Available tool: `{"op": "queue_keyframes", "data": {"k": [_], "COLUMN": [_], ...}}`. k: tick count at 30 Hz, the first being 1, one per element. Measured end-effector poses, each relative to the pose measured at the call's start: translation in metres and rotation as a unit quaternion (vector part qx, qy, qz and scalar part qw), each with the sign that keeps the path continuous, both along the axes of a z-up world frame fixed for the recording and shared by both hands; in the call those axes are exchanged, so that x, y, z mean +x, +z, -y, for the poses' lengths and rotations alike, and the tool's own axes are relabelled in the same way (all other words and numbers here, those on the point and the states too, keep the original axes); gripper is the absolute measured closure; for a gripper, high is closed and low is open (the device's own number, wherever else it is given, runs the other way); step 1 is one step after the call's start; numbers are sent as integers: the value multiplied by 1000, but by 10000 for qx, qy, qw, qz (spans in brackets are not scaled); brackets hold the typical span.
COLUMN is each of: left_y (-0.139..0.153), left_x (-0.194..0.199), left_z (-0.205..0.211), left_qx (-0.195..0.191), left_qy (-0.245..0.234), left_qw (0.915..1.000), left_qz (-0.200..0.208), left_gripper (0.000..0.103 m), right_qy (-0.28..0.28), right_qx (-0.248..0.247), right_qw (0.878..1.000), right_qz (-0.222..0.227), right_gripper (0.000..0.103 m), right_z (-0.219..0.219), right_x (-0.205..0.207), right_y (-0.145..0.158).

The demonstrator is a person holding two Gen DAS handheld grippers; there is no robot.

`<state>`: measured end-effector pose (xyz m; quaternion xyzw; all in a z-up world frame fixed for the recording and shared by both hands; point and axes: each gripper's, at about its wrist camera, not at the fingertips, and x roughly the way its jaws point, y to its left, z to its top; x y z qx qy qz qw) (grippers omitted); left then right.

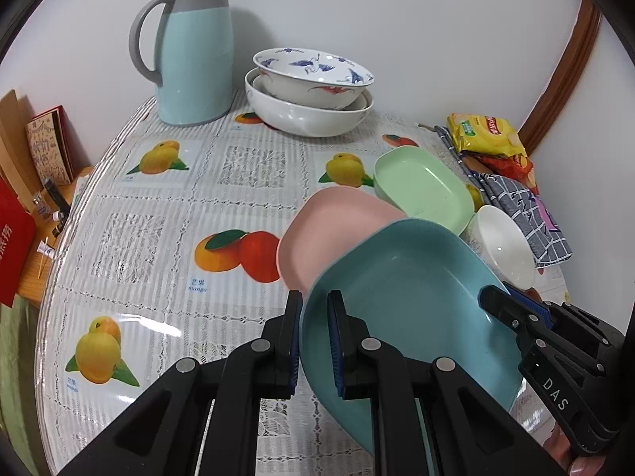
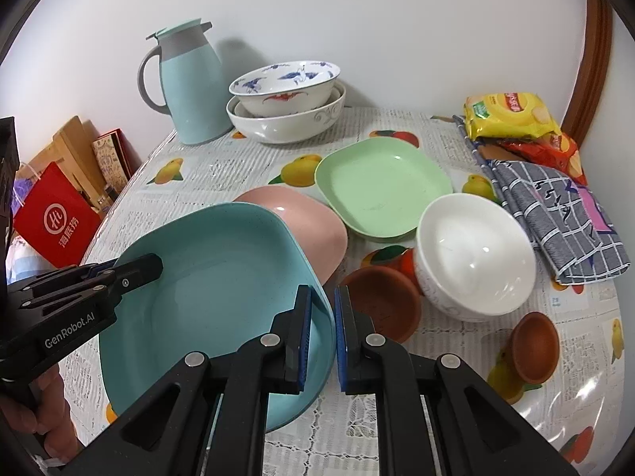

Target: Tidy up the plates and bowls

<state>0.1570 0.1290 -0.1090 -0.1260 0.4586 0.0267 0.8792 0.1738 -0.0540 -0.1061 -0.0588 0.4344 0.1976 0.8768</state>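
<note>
White walls close in a table [image 2: 397, 428] covered with a lace-pattern plastic cloth printed with mangoes, crowded with crockery.

Largest of the task's things is the pair of nested round ceramic bowls at the back beside the pale blue thermos jug [image 1: 190, 51] — a plain white serving bowl [image 2: 285, 123] with a blue-and-white crane-painted bowl [image 2: 285, 83] sitting in it. These look heavy, glazed and breakable; I would lift them from under the rim with both tools, not pinch one edge.

Next comes the light blue rounded-square plastic plate [image 2: 222, 277], tilted up off the cloth near the front, its far edge overlapping the pink rounded-square plate [image 2: 313, 230] behind it. The left gripper [image 1: 313, 341] straddles its left rim, one finger either side, nearly closed on it; the right gripper [image 2: 322, 337] does the same on the right rim, though a small gap shows at its outer finger, so its hold looks loose. Judging by its look, the plate is light, stiff and smooth — a rim pinch should serve, but it may pivot or slip.

A pale green rounded-square plate [image 2: 381, 186] lies flat just beyond the pink one. Beside it a white ceramic rice bowl [image 2: 476, 254] leans on its side — glossy and fragile, best taken by the wall.

Smallest are two brown clay saucers [image 2: 381, 301], one near the front right corner [image 2: 533, 349], both tipped — gritty enough to grip, brittle if knocked.
</note>
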Motion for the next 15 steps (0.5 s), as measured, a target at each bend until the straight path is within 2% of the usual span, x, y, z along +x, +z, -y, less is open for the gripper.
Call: {"op": "queue_keyframes", "data": {"k": [15], "left_y": [-22], "left_x": [21], "left_z": [-19], "left_qx": [-81], "left_qy": [160], "left_qw": [9995], "left_qz": [-262], "left_gripper": [90], "right_qy": [176], "right_qx": [-3], "right_qw": [9995], "right_qz": [-253], "right_gripper": [92], "right_z": [-21], "right_x": [25], "right_y": [-23]}}
